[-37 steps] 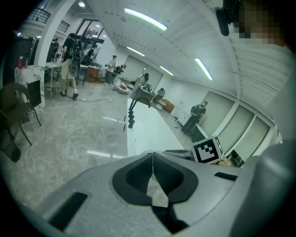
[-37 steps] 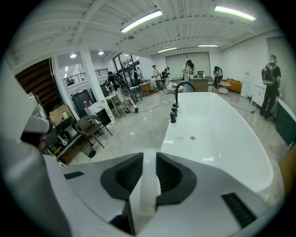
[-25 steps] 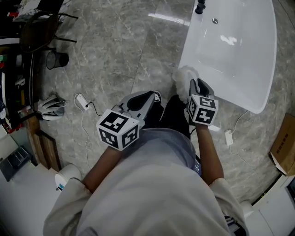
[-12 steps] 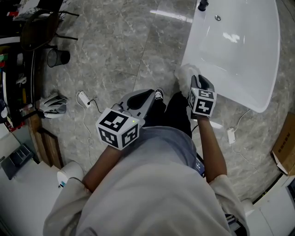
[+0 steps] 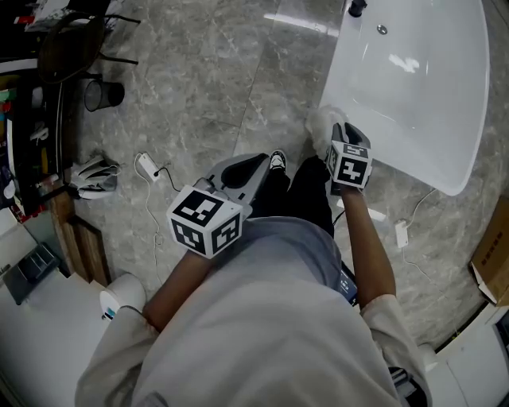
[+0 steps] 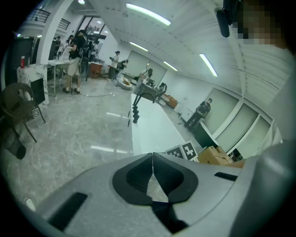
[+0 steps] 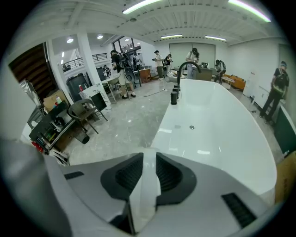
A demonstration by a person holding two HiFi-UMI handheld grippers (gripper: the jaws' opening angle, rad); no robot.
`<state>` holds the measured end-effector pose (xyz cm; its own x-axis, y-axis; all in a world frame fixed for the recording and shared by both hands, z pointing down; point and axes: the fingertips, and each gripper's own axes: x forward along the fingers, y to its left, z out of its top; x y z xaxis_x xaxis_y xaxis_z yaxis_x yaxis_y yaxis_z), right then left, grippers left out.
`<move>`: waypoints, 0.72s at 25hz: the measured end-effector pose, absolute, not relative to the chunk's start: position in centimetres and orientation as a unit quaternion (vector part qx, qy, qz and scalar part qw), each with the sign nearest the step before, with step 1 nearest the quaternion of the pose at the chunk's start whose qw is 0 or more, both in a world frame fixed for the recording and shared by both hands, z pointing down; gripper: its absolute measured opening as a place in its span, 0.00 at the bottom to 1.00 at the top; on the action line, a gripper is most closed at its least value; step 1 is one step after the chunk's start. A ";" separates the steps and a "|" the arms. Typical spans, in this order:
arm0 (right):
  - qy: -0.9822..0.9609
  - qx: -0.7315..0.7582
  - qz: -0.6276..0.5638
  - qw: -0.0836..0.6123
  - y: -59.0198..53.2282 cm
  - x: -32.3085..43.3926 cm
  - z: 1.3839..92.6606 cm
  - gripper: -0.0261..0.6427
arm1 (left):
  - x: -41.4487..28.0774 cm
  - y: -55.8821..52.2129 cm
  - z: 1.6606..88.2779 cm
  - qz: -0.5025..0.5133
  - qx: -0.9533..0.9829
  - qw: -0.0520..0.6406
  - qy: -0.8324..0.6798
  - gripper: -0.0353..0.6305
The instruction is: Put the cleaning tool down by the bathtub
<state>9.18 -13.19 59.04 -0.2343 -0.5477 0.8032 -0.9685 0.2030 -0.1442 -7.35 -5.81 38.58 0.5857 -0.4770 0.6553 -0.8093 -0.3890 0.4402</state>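
The cleaning tool has a white fluffy head [image 5: 321, 125] and a flat white handle [image 7: 144, 185]. My right gripper [image 5: 342, 133] is shut on that handle, which runs between its black pads [image 7: 125, 175] in the right gripper view. The tool hangs low beside the near edge of the white bathtub [image 5: 413, 79], whose basin [image 7: 208, 125] fills the right gripper view ahead of the jaws. My left gripper [image 5: 256, 165] is held over the floor to the left, away from the tub. Its jaws meet at the tips [image 6: 152, 157] with nothing between them.
A black faucet [image 5: 355, 8] stands at the tub's far end. On the marble floor lie a charger with a cable [image 5: 144, 168], gloves [image 5: 94, 178], a black bin [image 5: 103, 94] and a white power strip [image 5: 399, 234]. A cardboard box [image 5: 489, 246] sits at the right. My shoe [image 5: 276, 161] is below.
My right gripper has sunk toward the floor with the tool, staying close to the tub's near edge. The left gripper has kept its place.
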 end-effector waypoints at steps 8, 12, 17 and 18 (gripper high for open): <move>-0.710 0.528 0.329 0.331 -14.1 8.6 60.7 0.16 | -7.4 -5.9 38.7 0.222 0.802 0.387 -0.397 0.07; -0.706 0.536 0.311 0.343 -14.6 9.0 61.4 0.16 | -7.2 -6.0 39.0 0.225 0.801 0.390 -0.395 0.07; -0.713 0.541 0.293 0.335 -14.9 8.6 62.0 0.16 | -7.2 -6.1 39.4 0.227 0.798 0.394 -0.395 0.07; -0.715 0.541 0.289 0.335 -15.0 8.5 62.2 0.16 | -7.2 -6.1 39.6 0.228 0.798 0.395 -0.395 0.07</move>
<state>8.55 -15.01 62.18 -0.1895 -0.5806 0.7919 -0.9676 0.2473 -0.0502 -7.17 -6.12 39.55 0.5848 -0.4497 0.6751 -0.8095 -0.3762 0.4507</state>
